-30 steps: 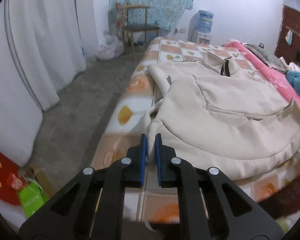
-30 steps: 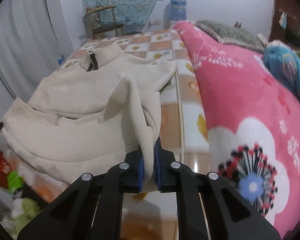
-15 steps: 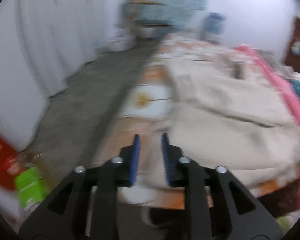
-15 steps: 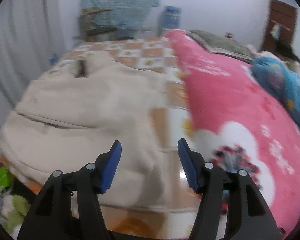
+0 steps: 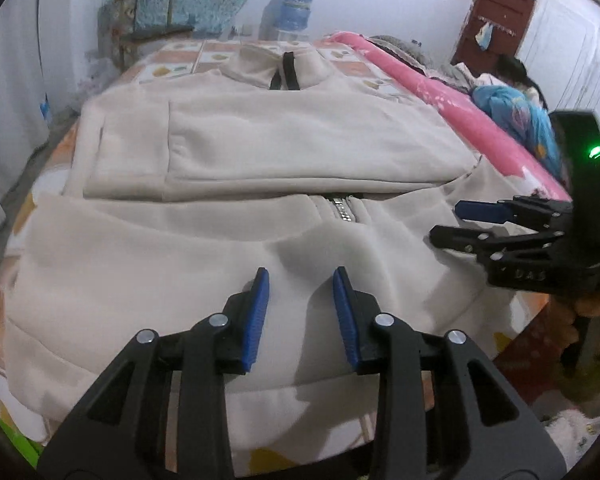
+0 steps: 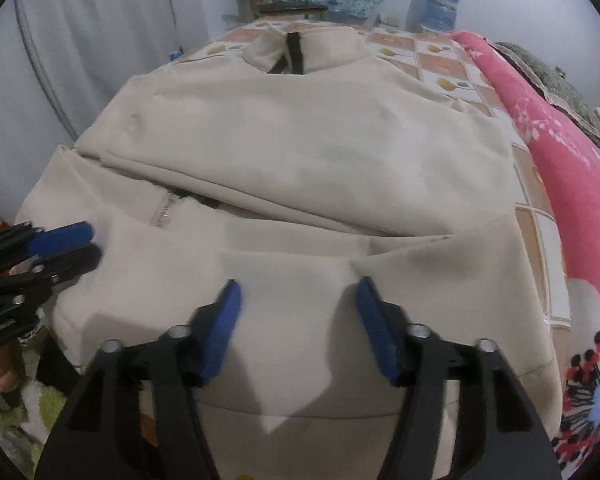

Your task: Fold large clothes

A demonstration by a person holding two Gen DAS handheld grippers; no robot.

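The bed [image 5: 172, 56] carries the jacket [image 5: 284, 140] spread across its near end, collar [image 6: 300, 50] at the far side and hem [image 5: 300, 392] nearest the grippers, so its long axis runs straight away from both cameras; to the right of it lies a pink blanket [image 6: 572, 152], just beside the jacket's right edge; the sleeves are folded in across the chest as a band [image 5: 300, 160] lying crosswise, and below that band a short stretch of zipper [image 5: 342, 212] shows at the centre line; the left gripper [image 5: 302, 300] hangs over the lower panel a little left of that centre, jaws parted with only bare cloth showing in the gap, nothing pinched, and they have just been narrowing after letting go; the right gripper [image 6: 298, 312] sits over the lower right panel, jaws wider apart, likewise empty and just narrowing; in the left view the right gripper [image 5: 460, 220] shows side-on at the jacket's right edge, and in the right view the left gripper [image 6: 88, 244] shows at the left edge; judging by this, the hem lies below and just in front of both grippers, each about equally near its own half, and the likely next fold would carry the hem away from them toward the collar.
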